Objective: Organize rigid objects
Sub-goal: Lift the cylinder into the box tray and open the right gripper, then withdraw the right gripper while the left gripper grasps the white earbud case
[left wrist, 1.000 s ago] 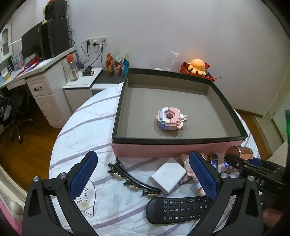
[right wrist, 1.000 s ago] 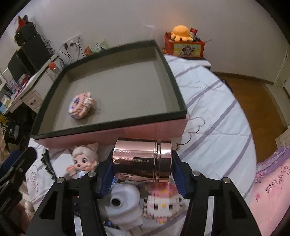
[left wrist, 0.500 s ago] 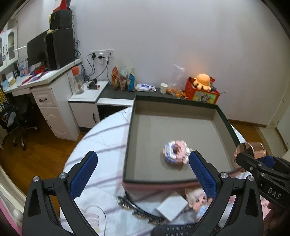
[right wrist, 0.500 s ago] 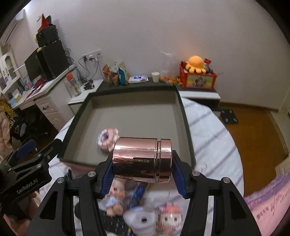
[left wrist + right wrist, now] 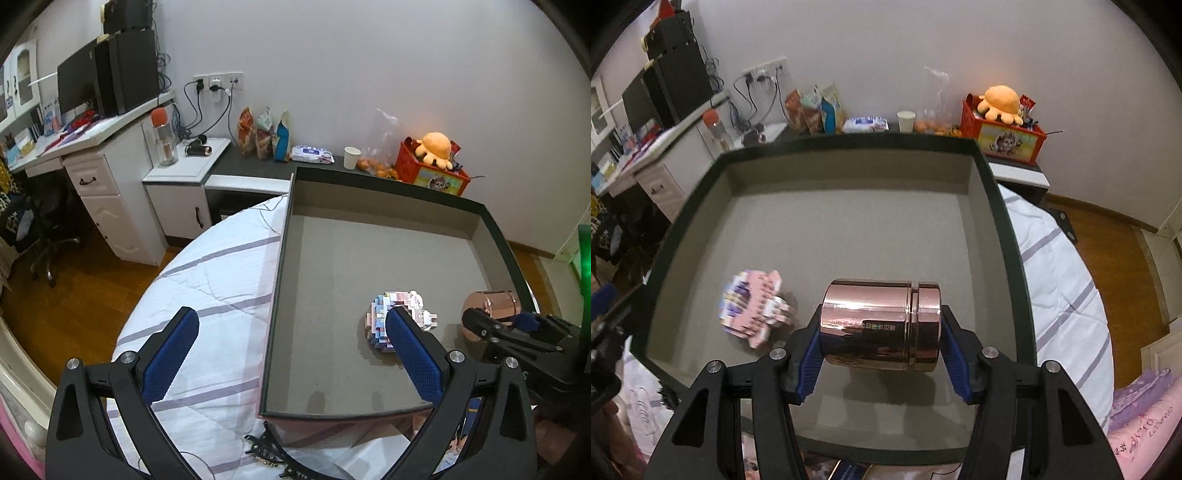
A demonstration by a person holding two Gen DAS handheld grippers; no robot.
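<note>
The right gripper (image 5: 881, 354) is pinching a rose-gold metal canister (image 5: 881, 325) end to end, one blue pad against its flat base and the other against its lid, so that it lies on its side between the jaws. It hangs over the grey floor of the large open box (image 5: 1012, 236), toward the box's near right corner and just right of the pastel building-block toy (image 5: 753, 310) that already sits inside; whether the canister touches the floor or only hovers over it cannot be told, though a shadow lies beneath it. The canister looks stiff and mirror-polished, so it is probably slippery, and a cylinder laid on its side is likely to roll once let go; the flat ends give the pads their best purchase, as the curved wall would tend to squirt out. Its seam below the lid suggests that a pull on the cap alone could separate it. Weight is hard to judge. The left gripper (image 5: 291, 354) is spread wide with nothing between its pads, poised over the box's near left wall, above the striped quilt (image 5: 207, 280). A black hair claw (image 5: 273, 452) lies on the quilt just outside the box's near wall.
</note>
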